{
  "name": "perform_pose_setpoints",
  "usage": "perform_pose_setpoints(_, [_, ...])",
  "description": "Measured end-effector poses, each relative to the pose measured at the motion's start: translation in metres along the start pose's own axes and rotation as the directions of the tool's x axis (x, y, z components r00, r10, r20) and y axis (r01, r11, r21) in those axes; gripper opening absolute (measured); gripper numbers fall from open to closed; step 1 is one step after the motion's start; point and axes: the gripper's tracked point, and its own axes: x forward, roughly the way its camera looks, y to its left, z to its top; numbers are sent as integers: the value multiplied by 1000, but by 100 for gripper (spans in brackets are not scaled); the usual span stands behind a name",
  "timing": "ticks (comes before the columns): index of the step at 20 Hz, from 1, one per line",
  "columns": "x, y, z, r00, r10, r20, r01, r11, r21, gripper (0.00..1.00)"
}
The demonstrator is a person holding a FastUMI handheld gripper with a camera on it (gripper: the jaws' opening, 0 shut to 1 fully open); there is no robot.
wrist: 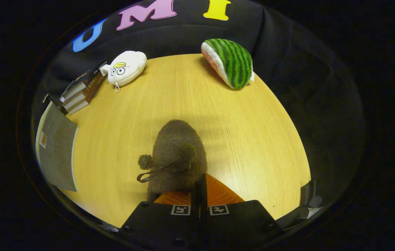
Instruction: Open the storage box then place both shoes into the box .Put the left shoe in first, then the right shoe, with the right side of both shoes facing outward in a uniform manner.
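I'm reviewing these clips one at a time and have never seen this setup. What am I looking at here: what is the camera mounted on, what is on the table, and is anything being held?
There is no robot arm: a person carries a hand-held two-finger tool, and the fisheye camera rides on it, looking forward along the fingers. The fingers are pressed together on the rear edge of a fuzzy brown slipper with a ribbon bow and pompoms, which stretches away from them over the round wooden table. Beyond it lie a white plush toy with cartoon eyes and a watermelon-slice plush. Beside the white plush is a stack of books, and nearer is a grey flat panel, possibly the storage box, though I cannot tell.
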Motion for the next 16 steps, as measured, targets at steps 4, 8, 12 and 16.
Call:
perform_pose_setpoints(4, [-43, 49, 36, 994, 86, 61, -86, 996, 7, 5])
perform_pose_setpoints(8, [-98, 134, 81, 970, 217, 111, -219, 976, 12, 5])
perform_pose_setpoints(12, [-132, 224, 110, 932, 344, 117, -344, 939, -24, 5])
perform_pose_setpoints(16, [-164, 306, 125, 898, 429, 100, -423, 903, -74, 5])
